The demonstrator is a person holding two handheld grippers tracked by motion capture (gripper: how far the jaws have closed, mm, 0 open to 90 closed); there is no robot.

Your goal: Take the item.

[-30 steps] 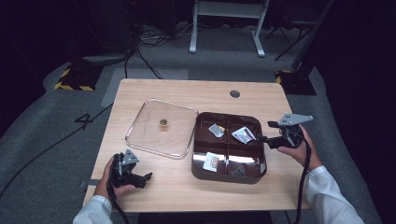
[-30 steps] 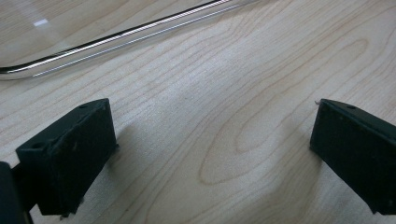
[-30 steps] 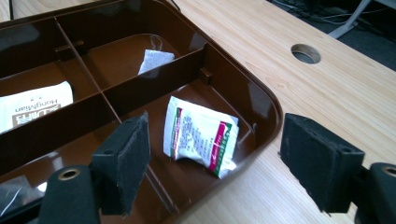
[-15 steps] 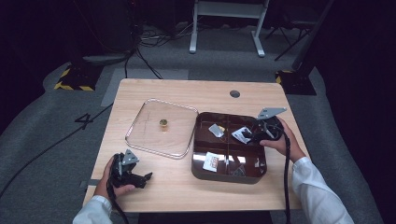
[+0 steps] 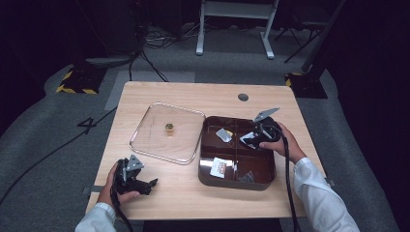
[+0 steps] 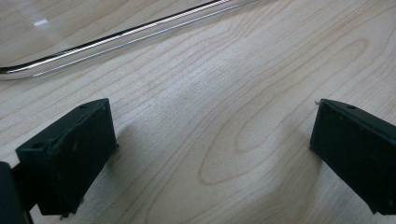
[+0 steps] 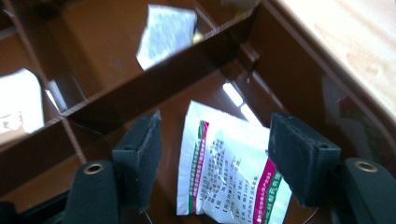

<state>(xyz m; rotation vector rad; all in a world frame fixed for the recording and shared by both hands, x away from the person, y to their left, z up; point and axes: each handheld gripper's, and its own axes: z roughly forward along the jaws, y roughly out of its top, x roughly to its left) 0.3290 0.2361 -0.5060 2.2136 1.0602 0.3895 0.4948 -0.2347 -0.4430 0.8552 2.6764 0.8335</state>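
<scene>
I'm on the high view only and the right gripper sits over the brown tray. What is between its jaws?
Observer: In the right gripper view the right gripper is straddling a white sachet with green and pink edging, lying flat in one compartment of the brown tray. The jaws have just been closing, but the pads do not touch it yet.
Operator: Anything in the next compartment?
Observer: Yes, past the divider lies a grey packet.
Operator: And the left gripper?
Observer: The left gripper is wide open over bare table, nothing between its jaws; the clear lid's rim lies just ahead.
</scene>
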